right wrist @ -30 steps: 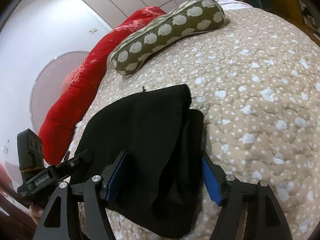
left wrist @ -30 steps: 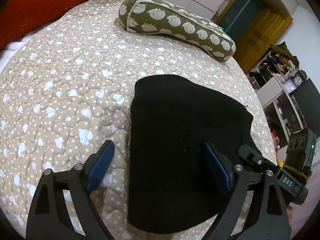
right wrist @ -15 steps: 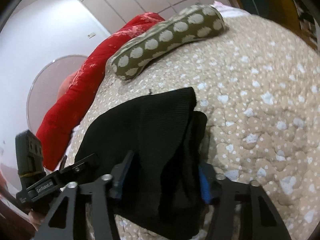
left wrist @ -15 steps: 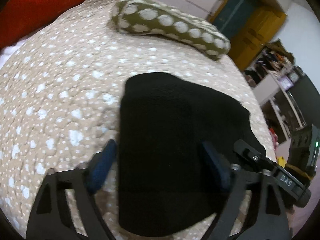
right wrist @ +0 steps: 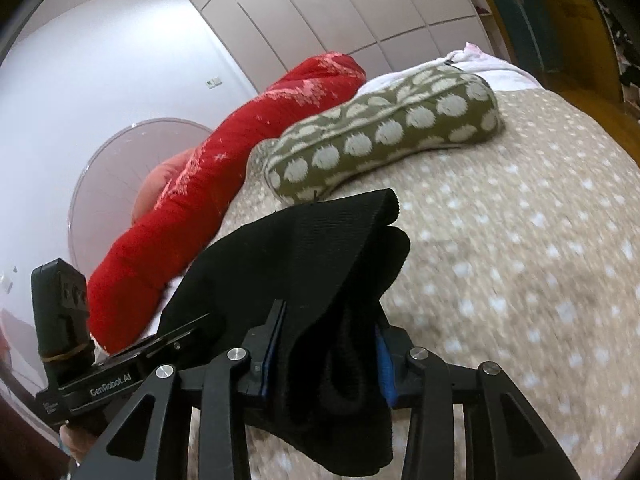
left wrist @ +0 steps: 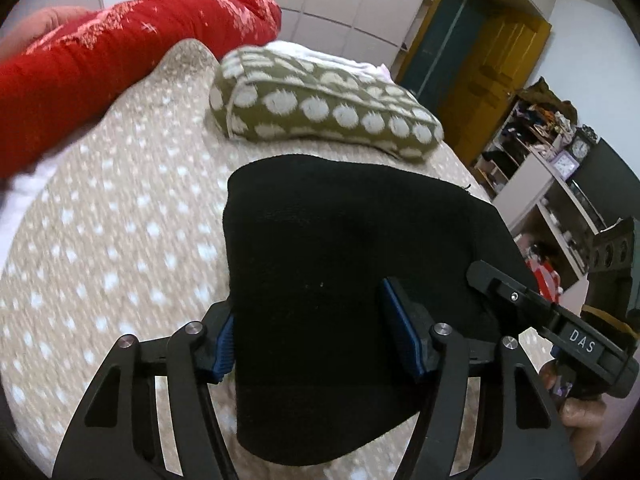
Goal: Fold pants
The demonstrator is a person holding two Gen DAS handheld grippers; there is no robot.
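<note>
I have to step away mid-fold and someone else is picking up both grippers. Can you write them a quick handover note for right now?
Left gripper: jaws closing around the near edge of the black pants; cloth lies between the pads.
Right gripper: jaws closing on the bunched layers at the other near corner; pads press the fabric.
Pants: already folded into a short stack on the dotted quilt, in front of the green pillow.
Done: the earlier folds.
Left: probably carry this near edge over for another fold, then release and smooth.
</note>
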